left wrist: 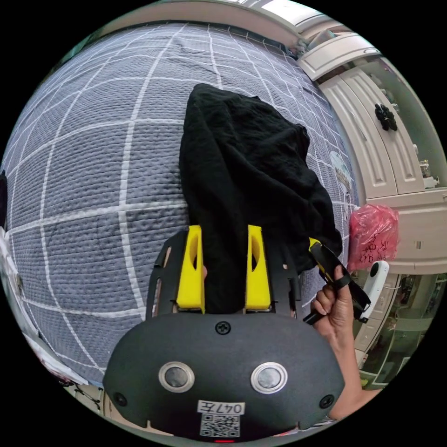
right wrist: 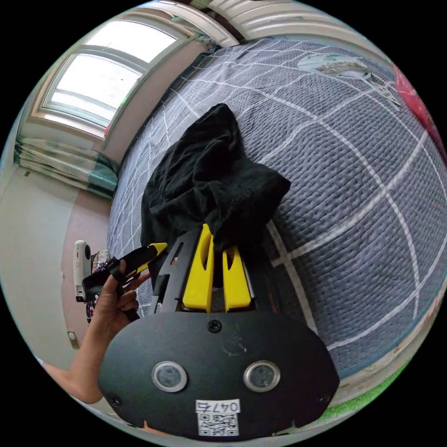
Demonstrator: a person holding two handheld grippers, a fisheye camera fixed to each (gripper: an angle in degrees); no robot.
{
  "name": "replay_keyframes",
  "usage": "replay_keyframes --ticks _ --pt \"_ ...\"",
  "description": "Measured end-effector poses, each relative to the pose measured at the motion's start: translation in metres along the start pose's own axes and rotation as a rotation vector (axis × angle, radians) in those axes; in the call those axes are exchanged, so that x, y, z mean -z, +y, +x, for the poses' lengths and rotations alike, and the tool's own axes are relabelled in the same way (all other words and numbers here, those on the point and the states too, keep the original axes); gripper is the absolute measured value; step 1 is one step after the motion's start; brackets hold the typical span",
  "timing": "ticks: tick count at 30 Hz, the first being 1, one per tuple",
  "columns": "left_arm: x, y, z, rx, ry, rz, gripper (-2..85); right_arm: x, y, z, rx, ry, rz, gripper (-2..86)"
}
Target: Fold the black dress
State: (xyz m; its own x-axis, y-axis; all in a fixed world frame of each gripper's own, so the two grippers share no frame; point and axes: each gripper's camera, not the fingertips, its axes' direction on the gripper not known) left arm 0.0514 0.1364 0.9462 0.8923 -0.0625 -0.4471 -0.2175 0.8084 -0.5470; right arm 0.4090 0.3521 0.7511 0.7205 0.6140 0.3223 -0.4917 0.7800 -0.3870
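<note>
Black dress [left wrist: 247, 172] pinched by both grippers [right wrist: 219, 251].

A white sticker [left wrist: 221, 408] on the near end of the left gripper [left wrist: 224, 233] carries a short line of printed characters above a QR code. The right gripper [right wrist: 219, 237] bears a like sticker [right wrist: 217, 406] in the same spot. Dark handwriting marks the red plastic bag [left wrist: 375, 235] at the right, too small to make out.
</note>
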Motion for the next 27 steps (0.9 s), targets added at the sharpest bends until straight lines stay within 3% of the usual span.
replay_keyframes --ticks 5,10,14,18,21,25,27 --pt "0.025 0.023 -0.005 0.004 0.020 -0.020 20.7 0.028 0.001 -0.007 0.087 0.137 -0.066 1.1" --pt "0.066 -0.027 -0.038 0.027 0.127 0.194 19.9 0.044 0.003 0.001 0.074 0.129 -0.100 1.0" --pt "0.038 -0.132 -0.041 -0.007 0.274 0.059 24.4 0.036 0.012 -0.011 0.096 0.132 -0.099 1.5" --pt "0.000 -0.177 -0.018 -0.061 0.135 -0.074 28.8 0.031 0.021 -0.018 0.082 0.121 -0.066 4.6" --pt "-0.021 -0.185 0.000 -0.088 0.082 -0.141 30.8 0.041 0.036 -0.016 0.040 0.139 -0.006 14.1" --pt "-0.023 -0.180 0.031 -0.179 0.027 -0.129 25.0 0.047 0.062 -0.005 -0.080 0.137 0.040 20.2" --pt "-0.020 -0.168 0.052 -0.235 0.033 -0.070 17.4 0.039 0.066 -0.005 -0.132 0.100 0.048 20.7"
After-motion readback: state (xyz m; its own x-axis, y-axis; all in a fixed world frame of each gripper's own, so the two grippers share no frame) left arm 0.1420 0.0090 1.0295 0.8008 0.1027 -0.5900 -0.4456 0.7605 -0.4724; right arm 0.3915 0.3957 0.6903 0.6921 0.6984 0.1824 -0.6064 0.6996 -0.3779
